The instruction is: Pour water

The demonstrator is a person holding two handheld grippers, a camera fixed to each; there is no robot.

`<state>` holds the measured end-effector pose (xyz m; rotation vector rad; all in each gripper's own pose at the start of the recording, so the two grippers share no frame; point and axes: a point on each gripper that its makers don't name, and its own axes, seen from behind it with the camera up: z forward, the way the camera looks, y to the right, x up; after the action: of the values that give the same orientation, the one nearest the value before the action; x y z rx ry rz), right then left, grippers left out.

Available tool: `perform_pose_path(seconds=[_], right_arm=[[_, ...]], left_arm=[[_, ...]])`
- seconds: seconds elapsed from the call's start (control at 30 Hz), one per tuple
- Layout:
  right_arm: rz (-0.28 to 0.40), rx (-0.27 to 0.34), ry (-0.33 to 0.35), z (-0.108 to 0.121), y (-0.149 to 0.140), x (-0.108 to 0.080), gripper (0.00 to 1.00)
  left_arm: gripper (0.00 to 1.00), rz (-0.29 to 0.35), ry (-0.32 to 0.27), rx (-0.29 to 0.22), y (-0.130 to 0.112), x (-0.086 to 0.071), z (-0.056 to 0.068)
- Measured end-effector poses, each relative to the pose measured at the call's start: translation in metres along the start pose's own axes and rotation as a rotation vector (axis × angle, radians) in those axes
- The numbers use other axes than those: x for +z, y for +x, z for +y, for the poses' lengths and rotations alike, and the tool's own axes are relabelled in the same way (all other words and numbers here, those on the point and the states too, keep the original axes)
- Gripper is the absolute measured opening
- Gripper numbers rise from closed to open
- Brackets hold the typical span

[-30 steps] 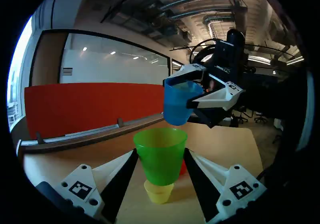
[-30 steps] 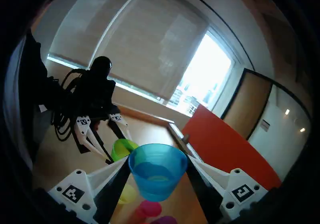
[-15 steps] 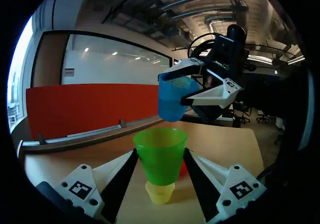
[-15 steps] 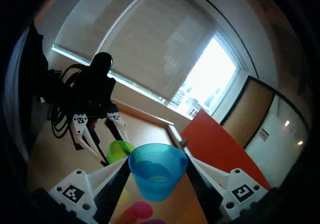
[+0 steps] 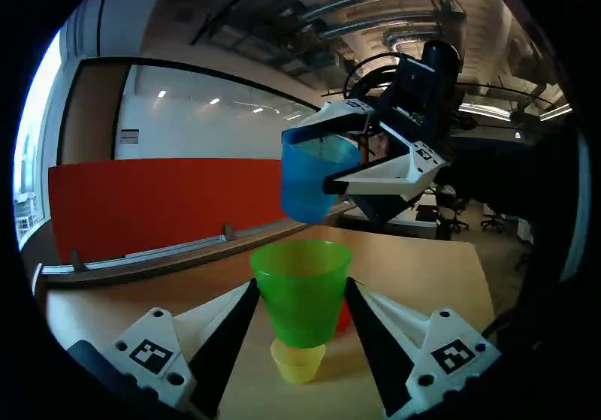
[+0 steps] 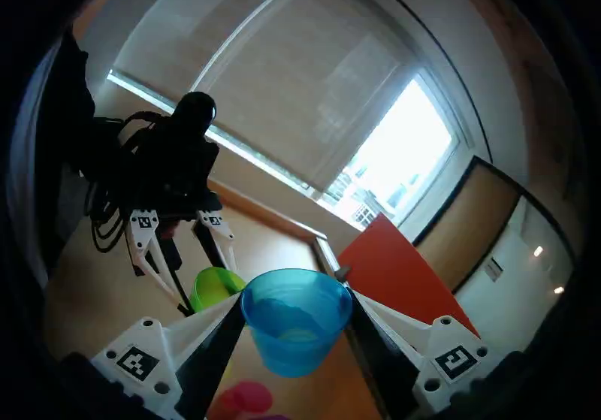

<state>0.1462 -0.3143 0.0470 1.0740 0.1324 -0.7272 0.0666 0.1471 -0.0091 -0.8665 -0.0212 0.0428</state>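
Left gripper view: main risk is a missed pour. Blue cup (image 5: pixel 308 176) hangs above green cup (image 5: pixel 302 292), well apart and a bit off to one side, w/ its mouth not clearly over the green rim. If the tip goes further from there, I'd expect water (image 6: pixel 299 335) to fall past the rim onto the table (image 5: pixel 421 270) or onto the yellow cup (image 5: pixel 298 360) sitting just below. The height gap adds splash risk too. Second risk: both cups are smooth and tapered, so either could slip in the jaws as the blue one rolls over. The low water level means a steep tilt is needed, which makes slip more likely.

Pose: right gripper (image 5: pixel 308 161) is raised, coming in from the far side, and angled so the blue cup leans slightly. Its jaws are clamped on the cup's sides. Left gripper (image 5: pixel 300 285) sits low and level, jaws clenched on the green cup, holding it upright off the table. Right gripper view: pink cup (image 6: pixel 244 399) lies below.
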Motion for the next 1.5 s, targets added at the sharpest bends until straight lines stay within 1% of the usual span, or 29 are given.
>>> perform_pose_path(seconds=[0.5, 1.17, 1.3, 1.5], right_arm=[[-0.005, -0.089, 0.011, 0.008, 0.007, 0.012, 0.93], [-0.032, -0.197, 0.008, 0.017, 0.005, 0.020, 0.93], [-0.041, -0.227, 0.007, 0.018, 0.004, 0.021, 0.93], [-0.044, -0.255, 0.006, 0.017, 0.005, 0.022, 0.93]], left_arm=[[0.82, 0.013, 0.014, 0.011, 0.002, -0.003, 0.001], [0.82, 0.014, 0.012, 0.018, 0.003, -0.003, 0.004], [0.82, 0.013, 0.011, 0.019, 0.002, -0.002, 0.004], [0.82, 0.006, 0.012, 0.026, -0.001, -0.001, 0.004]])
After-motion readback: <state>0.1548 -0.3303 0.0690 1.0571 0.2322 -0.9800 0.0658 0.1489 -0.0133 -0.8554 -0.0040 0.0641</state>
